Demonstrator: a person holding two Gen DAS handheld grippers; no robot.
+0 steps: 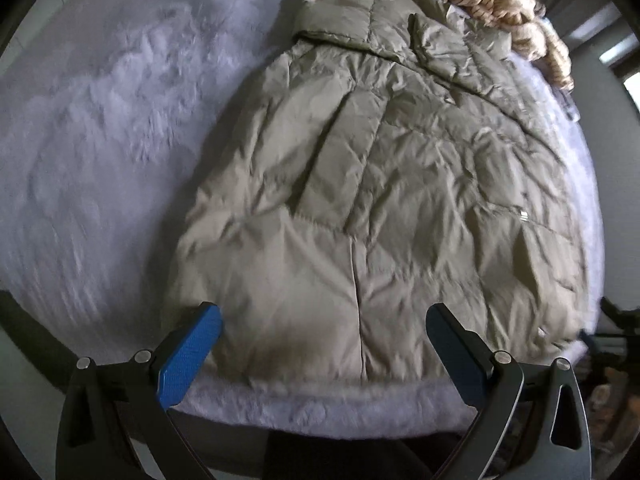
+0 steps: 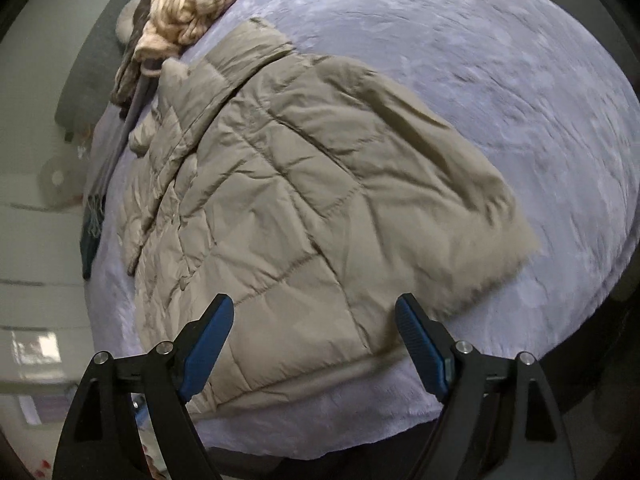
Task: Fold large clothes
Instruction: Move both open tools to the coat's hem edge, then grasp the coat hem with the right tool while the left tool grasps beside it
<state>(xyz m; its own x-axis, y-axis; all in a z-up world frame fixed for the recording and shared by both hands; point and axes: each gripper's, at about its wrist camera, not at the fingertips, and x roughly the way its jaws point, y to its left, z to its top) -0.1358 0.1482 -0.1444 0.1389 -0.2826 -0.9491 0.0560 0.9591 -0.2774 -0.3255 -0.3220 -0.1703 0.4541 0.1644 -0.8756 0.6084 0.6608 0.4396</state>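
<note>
Beige jacket lies flat on the lilac blanket; left gripper and right gripper hover spread wide, grasping nothing

text: none legible | labels/brands: none legible on the quilted jacket | numbers/signs: none | note: a small bright tab at 3 o'clock on the jacket is too small and blurred to read

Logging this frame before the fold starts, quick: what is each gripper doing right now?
Left gripper: open, holding nothing, above the hem of the quilted jacket.
Right gripper: open, holding nothing, above the same jacket's hem.
</note>
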